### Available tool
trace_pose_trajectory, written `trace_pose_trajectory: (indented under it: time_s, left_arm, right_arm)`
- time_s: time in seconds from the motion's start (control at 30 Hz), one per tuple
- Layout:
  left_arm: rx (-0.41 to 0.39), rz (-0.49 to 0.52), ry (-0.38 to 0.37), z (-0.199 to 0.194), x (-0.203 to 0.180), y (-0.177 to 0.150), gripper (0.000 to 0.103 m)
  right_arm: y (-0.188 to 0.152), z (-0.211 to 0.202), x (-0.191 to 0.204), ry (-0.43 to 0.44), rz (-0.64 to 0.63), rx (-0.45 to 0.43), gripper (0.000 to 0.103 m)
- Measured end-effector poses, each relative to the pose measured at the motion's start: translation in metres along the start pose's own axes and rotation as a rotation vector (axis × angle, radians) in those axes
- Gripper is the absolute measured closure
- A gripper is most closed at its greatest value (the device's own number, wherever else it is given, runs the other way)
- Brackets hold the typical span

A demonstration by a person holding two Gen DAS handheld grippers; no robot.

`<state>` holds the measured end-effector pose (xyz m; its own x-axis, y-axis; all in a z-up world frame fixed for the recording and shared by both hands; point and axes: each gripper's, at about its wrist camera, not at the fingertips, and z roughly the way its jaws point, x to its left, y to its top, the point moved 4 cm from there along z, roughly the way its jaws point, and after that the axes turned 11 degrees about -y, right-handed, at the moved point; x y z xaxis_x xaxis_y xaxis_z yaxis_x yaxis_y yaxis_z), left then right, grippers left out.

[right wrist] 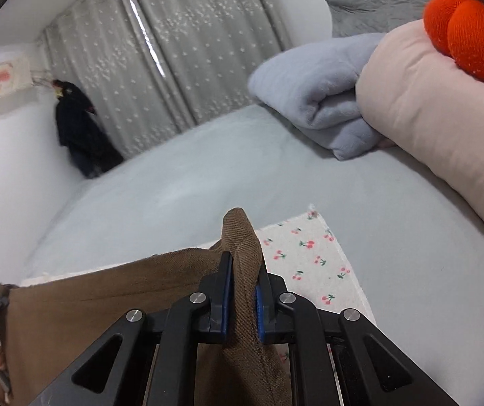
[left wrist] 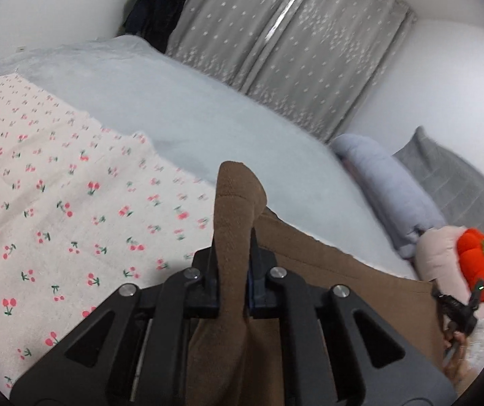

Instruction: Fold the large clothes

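Above the bed, the left tongs and the right tongs each pinch a corner of the brown garment, stretched between them over the cherry-print cloth; soft, thick and limp, it is best held at corners.

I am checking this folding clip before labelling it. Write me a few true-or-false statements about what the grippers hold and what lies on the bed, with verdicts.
1. The left gripper is shut on the brown woven garment. True.
2. The right gripper is open and empty. False: it is shut on the same brown garment.
3. A cream cloth printed with red cherries lies on the pale blue bed cover. True.
4. The orange plush pumpkin sits on the floor. False: it rests on a pink rolled cushion.
5. The grey star-patterned curtains are drawn fully open. False: nearly closed.
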<state>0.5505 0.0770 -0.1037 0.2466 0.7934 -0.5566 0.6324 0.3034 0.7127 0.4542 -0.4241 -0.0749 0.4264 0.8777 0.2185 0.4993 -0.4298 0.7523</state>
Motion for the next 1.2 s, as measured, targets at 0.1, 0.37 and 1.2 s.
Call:
trace_pose_trajectory:
  time_s: [0.1,0.37,1.2]
  left_arm:
    - [0.136,-0.037,0.111,0.039,0.024,-0.024,0.084]
    - [0.183,0.015,0.372,0.025,0.019,-0.014,0.041]
    - [0.271,0.178,0.281,-0.087,-0.051,-0.107,0.021]
  right_arm:
    - [-0.013,0.035,0.004,-0.083,-0.047,0.072,0.091]
    - [-0.024,0.053,-0.007,-0.221,-0.039,0.170,0.059]
    - [-0.116,-0.092,-0.037,-0.231,-0.165,0.151,0.035]
